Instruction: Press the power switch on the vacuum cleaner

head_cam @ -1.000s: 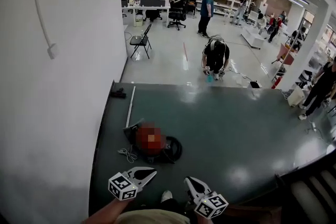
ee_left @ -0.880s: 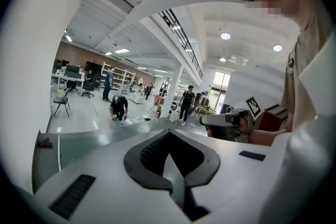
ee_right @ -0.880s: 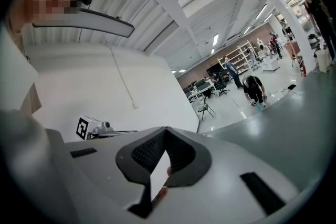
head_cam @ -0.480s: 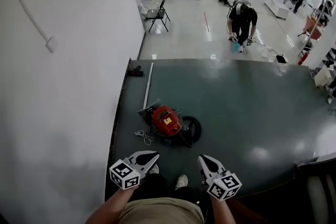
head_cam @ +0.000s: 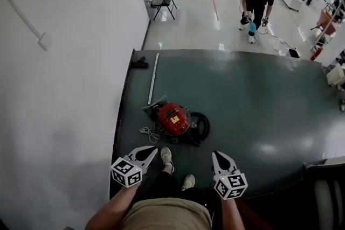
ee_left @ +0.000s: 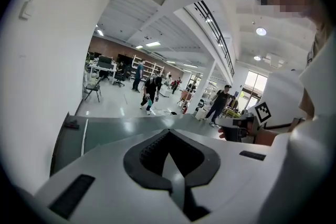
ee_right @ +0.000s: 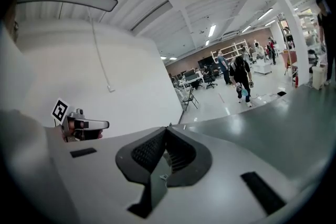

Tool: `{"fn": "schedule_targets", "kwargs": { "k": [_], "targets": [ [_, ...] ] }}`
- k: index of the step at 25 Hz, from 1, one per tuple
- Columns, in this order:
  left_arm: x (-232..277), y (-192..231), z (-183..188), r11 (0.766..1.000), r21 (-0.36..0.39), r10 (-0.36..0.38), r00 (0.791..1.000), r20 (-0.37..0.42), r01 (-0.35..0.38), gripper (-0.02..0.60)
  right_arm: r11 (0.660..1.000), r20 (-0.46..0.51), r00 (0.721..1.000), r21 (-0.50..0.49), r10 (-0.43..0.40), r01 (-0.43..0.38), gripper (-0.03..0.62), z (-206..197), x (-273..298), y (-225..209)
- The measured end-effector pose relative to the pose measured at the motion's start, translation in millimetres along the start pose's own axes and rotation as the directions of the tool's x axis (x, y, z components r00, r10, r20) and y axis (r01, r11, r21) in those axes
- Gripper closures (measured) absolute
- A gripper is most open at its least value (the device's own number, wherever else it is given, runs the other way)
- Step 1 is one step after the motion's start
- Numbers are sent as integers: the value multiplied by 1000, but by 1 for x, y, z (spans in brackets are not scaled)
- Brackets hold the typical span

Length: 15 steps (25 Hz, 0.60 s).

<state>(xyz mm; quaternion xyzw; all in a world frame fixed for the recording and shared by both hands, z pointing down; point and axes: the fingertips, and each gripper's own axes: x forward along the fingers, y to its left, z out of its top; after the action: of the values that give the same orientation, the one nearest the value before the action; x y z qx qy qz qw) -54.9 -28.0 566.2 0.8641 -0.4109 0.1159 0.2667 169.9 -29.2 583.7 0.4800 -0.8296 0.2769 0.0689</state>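
Vacuum cleaner point(head_cam: 172, 119) out ahead of both jaw tips

The left gripper point(head_cam: 147, 152) and right gripper point(head_cam: 218, 157) each have jaws pressed together, holding nothing. The red vacuum cleaner sits on the green floor point(head_cam: 259, 105) beyond the tips, roughly between them, untouched.

The vacuum cleaner point(head_cam: 166, 113) bears an unreadable yellow label point(head_cam: 173, 118).

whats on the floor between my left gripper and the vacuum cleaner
In the head view, a loose white cord lies between the left gripper and the vacuum cleaner; the rest is bare dark floor.
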Motion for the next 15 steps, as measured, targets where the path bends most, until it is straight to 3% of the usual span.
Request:
{"fn": "schedule_targets", "kwargs": {
  "k": [7, 11, 15],
  "targets": [
    [27, 70, 8, 1000, 23, -19, 999, -51, 20, 578, 996, -104, 993, -71, -58, 51, 585, -5, 67, 5],
    [50, 118, 7, 998, 31, -56, 993, -102, 59, 578, 984, -192, 979, -173, -70, 37, 585, -11, 125, 20],
    [73, 165, 20, 990, 93, -91, 985, -144, 105, 578, 965, -278, 955, -262, -102, 27, 585, -20, 177, 27]
  ]
}}
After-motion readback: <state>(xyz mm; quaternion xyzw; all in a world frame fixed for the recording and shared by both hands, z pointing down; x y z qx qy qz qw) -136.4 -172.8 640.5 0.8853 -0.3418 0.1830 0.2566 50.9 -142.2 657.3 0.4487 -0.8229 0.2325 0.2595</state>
